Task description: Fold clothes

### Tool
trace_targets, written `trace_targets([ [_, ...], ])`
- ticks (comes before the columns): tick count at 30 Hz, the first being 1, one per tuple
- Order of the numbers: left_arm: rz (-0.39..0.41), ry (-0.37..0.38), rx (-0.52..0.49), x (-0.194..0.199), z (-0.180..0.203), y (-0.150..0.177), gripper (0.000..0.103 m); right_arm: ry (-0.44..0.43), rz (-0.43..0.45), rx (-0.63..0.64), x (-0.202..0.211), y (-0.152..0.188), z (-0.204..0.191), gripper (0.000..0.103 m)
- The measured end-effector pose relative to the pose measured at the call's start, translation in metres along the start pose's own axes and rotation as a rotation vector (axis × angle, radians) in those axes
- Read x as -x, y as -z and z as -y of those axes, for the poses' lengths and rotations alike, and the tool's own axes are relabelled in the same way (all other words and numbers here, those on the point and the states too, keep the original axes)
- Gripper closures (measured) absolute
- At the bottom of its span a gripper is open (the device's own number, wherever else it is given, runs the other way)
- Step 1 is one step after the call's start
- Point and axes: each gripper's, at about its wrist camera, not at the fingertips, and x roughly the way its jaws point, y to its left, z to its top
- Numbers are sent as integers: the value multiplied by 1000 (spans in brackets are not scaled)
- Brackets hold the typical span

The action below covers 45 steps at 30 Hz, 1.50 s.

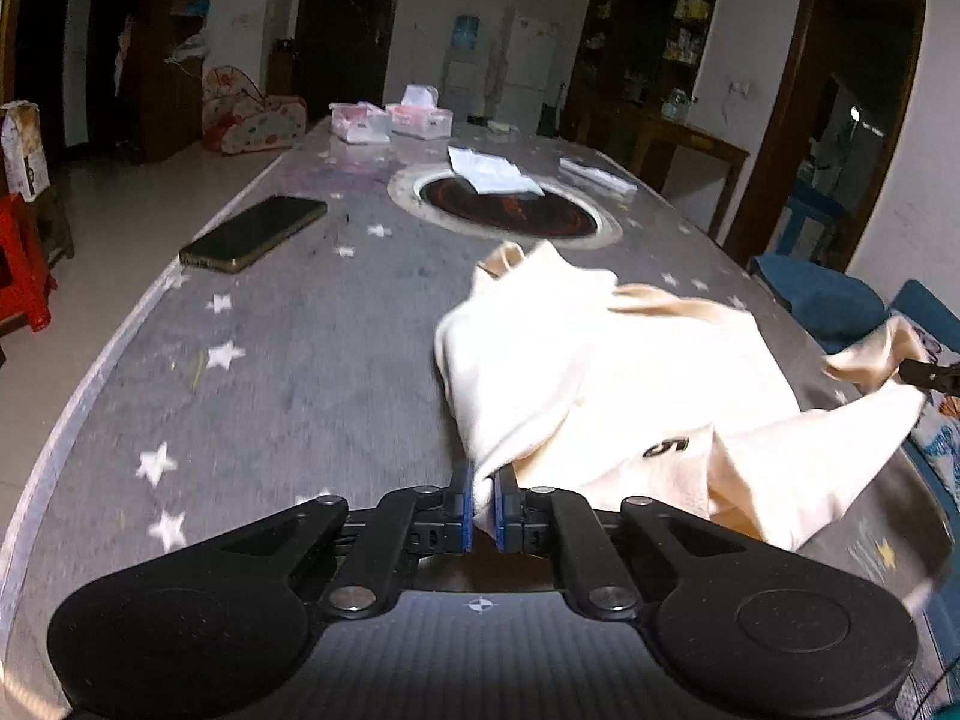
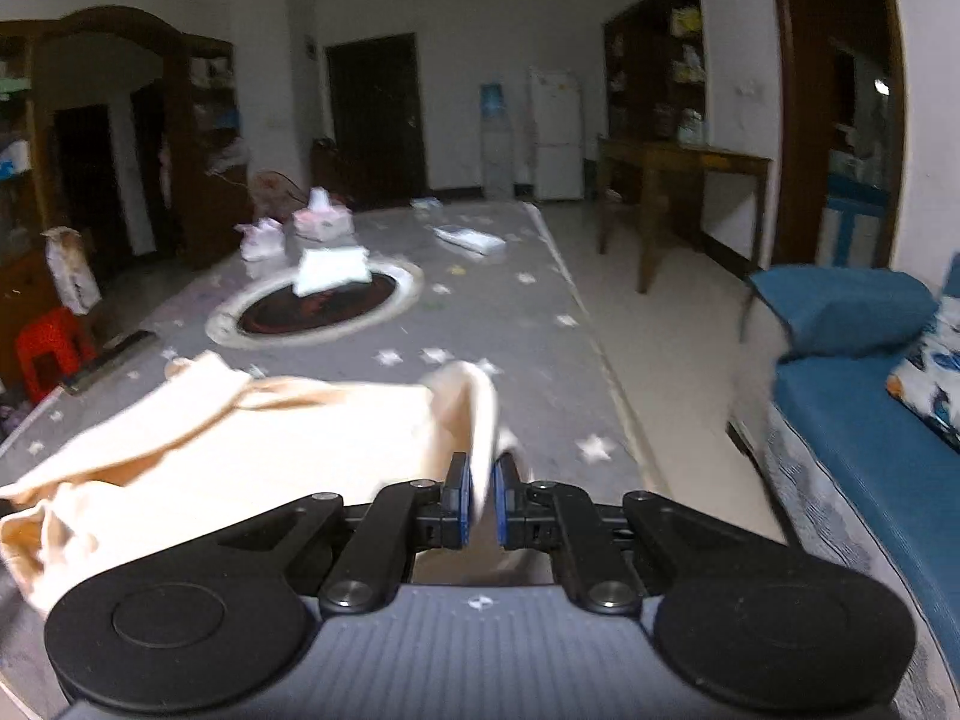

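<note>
Nearest the left cam, the left gripper [image 1: 485, 507] is seen nearly closed, a cream hem pinched between its blue pads [image 1: 461, 501]. The right gripper [image 2: 482, 495] is likewise closed down on a fold of the same garment [image 1: 600, 384], w/ only cloth thickness left between the pads. The garment is held at two edges, prob. so it can be spread or lifted before a fold is made; the middle is left slack and bunched on the near right part of the table [image 1: 270, 372]. A dark printed mark [image 1: 666, 447] is shown on the cloth, but it is too creased to be read. Which part of the garment is gripped (sleeve, hem, collar) can't be told. In the left view the right gripper is cut off at the frame's right edge. The right view is motion-blurred, so the exact grip there is hard to judge. A phone [image 1: 255, 232] is left far left on the table, well apart from the garment.
</note>
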Motion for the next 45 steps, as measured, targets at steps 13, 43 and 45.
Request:
trace_targets([
  [13, 44, -13, -91, 10, 8, -19, 55, 10, -28, 52, -8, -1, -1, 80],
  [43, -55, 49, -271, -177, 2, -132, 64, -211, -296, 93, -164, -41, -37, 79],
  [45, -58, 70, -271, -183, 0, -133, 67, -214, -300, 95, -171, -43, -37, 79],
])
